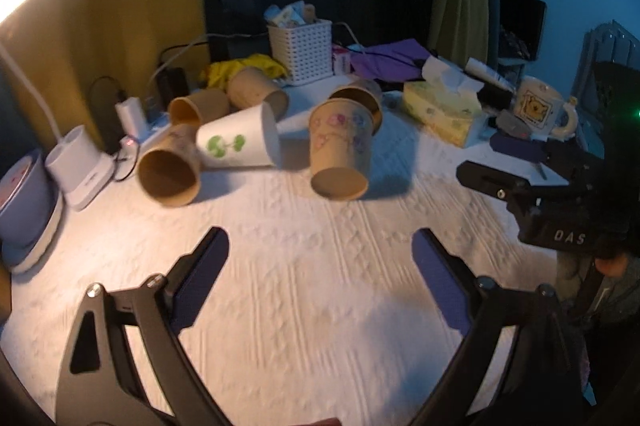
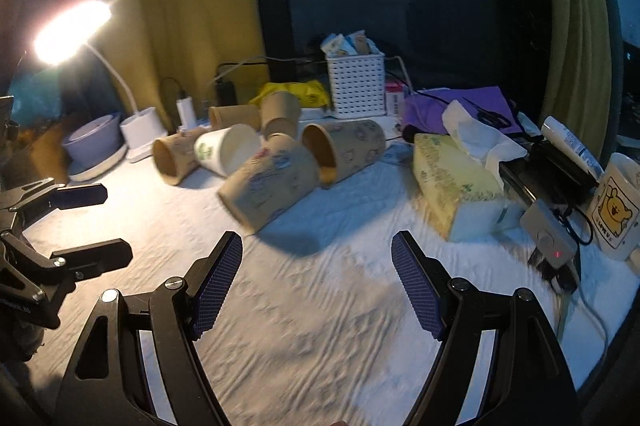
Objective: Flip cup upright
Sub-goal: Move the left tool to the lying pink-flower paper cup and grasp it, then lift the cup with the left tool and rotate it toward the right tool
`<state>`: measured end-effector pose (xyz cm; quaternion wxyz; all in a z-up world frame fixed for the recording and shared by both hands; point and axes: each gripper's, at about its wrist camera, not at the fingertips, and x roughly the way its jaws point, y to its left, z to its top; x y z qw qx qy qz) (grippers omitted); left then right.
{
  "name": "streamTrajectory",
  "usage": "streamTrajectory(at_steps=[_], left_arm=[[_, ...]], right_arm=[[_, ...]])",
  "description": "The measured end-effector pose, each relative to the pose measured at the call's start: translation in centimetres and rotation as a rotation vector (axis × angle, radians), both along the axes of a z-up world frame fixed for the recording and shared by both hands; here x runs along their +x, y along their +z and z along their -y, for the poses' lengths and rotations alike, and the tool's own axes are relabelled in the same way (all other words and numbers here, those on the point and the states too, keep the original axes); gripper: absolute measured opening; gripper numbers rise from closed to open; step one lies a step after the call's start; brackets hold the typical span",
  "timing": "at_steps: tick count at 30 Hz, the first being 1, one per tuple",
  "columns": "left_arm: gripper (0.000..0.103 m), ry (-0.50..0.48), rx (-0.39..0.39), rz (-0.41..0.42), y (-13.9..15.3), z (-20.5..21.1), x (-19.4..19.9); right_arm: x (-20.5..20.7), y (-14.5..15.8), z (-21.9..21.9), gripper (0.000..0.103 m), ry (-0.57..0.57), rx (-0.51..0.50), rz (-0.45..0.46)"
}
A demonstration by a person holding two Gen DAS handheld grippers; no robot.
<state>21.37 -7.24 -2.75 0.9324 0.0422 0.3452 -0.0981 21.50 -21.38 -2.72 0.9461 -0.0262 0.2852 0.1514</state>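
Several paper cups lie on their sides on the white cloth. The nearest is a brown cup with flower prints (image 1: 340, 150), also in the right wrist view (image 2: 272, 182). Behind it lies another printed brown cup (image 1: 360, 100) (image 2: 344, 150). A white cup with a green print (image 1: 240, 142) (image 2: 226, 150) and plain brown cups (image 1: 170, 170) (image 2: 174, 158) lie to the left. My left gripper (image 1: 320, 258) is open and empty, short of the flowered cup. My right gripper (image 2: 318, 266) is open and empty, just in front of it.
A tissue box (image 2: 460, 186) and a bear mug (image 2: 614, 210) stand at the right. A white basket (image 1: 300, 52), purple cloth (image 2: 452, 106), desk lamp (image 2: 72, 30), lamp base (image 1: 78, 166) and chargers line the back and left. The right gripper shows in the left wrist view (image 1: 496, 182).
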Motion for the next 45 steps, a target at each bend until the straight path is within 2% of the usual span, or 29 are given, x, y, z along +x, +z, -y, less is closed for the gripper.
streamTrajectory(at_steps=[8, 18, 22, 25, 27, 35, 45], left_arm=[[0.094, -0.026, 0.028, -0.042, -0.3, 1.7, 5.1], [0.093, -0.059, 0.036, -0.11, -1.9, 3.1, 11.4], [0.093, -0.087, 0.04, -0.148, -2.8, 3.5, 12.6], [0.078, -0.103, 0.055, -0.178, -3.5, 3.9, 13.2], [0.06, -0.121, 0.044, -0.209, -4.1, 4.1, 13.5], [0.059, -0.164, 0.015, -0.187, -3.3, 3.9, 11.8], [0.059, -0.184, -0.033, -0.127, -0.3, 1.5, 4.9]], right_arm=[[4.3, -0.7, 1.9, 0.08, -0.044, 0.007, -0.054], [6.2, -1.1, 3.1, 0.08, -0.066, 0.028, -0.081], [6.4, -1.5, 3.6, 0.08, -0.081, 0.036, -0.097], [6.5, -1.5, 3.7, 0.08, -0.091, 0.037, -0.099], [6.3, -1.4, 3.7, 0.08, -0.095, 0.034, -0.1], [4.6, -0.6, 3.2, 0.08, -0.112, 0.016, -0.09], [-0.1, 2.0, 0.8, 0.08, -0.099, -0.005, -0.041]])
